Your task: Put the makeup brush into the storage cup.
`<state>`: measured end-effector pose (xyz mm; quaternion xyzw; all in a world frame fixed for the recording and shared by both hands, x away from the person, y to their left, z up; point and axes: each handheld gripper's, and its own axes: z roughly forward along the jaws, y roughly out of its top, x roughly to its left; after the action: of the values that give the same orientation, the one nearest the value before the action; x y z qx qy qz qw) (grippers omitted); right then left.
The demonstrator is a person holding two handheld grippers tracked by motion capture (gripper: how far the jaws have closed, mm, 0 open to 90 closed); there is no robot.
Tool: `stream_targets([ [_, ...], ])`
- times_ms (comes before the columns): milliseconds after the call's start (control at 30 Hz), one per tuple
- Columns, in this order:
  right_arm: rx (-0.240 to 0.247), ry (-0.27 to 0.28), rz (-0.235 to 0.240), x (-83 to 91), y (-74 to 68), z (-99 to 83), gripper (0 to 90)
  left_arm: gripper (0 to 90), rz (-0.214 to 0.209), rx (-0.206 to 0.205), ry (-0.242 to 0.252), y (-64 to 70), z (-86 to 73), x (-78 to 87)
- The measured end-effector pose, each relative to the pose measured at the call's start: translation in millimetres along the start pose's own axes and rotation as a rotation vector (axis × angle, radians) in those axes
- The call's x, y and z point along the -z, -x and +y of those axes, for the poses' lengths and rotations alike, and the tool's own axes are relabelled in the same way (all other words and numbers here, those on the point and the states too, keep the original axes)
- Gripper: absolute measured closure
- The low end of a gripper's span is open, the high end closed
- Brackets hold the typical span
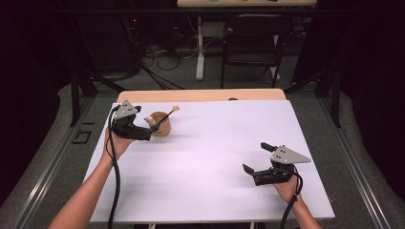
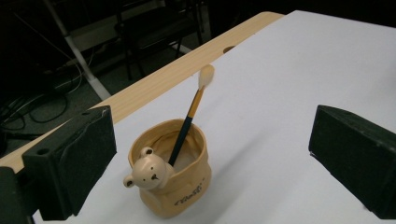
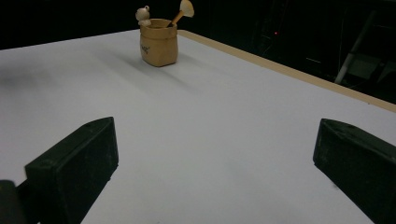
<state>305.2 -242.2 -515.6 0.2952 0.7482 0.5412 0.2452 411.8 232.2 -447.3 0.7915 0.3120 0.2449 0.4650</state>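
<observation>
Carefully now: your left gripper (image 2: 212,158) hangs jaws wide around the bear cup (image 2: 170,179) at the far left, right gripper (image 1: 260,160) open and idle near right, and closing off-centre could tip cup and brush (image 2: 189,121).

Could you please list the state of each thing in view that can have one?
Bear pot: upright on the white sheet, its mouth uncovered.
Brush: standing in the pot, leaning on the rim, tip up.
Left gripper: open, jaws either side of the pot, not touching it.
Right gripper: open, holding nothing, far from the pot.
</observation>
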Motion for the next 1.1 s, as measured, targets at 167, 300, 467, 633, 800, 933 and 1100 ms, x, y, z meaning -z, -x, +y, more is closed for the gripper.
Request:
stream_targets([
  [167,0.003,0.014,0.007,-1.4,0.0,-0.3,0.0,0.2,0.001,0.003,0.012,5.3,-7.3,12.2],
  [300,0.004,0.009,0.017,0.9,0.7,0.6,0.0,0.1,0.004,0.019,0.024,7.9,-13.9,20.3],
  [467,0.004,0.008,0.02,1.9,0.5,1.0,0.0,0.1,0.002,0.027,0.043,15.3,-19.0,30.1],
  [633,0.007,0.009,0.023,0.2,-0.1,0.9,0.0,0.0,-0.005,0.024,0.063,25.3,-25.3,37.0],
  [800,0.013,0.012,0.026,0.2,-1.1,1.2,0.0,0.0,-0.013,0.031,0.076,33.4,-31.3,43.4],
  [933,0.015,0.016,0.033,0.2,-1.6,1.3,0.0,0.0,-0.013,0.032,0.083,39.7,-38.0,48.3],
  [1100,0.016,0.025,0.048,1.2,-2.6,1.1,0.0,0.0,-0.013,0.031,0.091,48.4,-51.2,53.6],
])
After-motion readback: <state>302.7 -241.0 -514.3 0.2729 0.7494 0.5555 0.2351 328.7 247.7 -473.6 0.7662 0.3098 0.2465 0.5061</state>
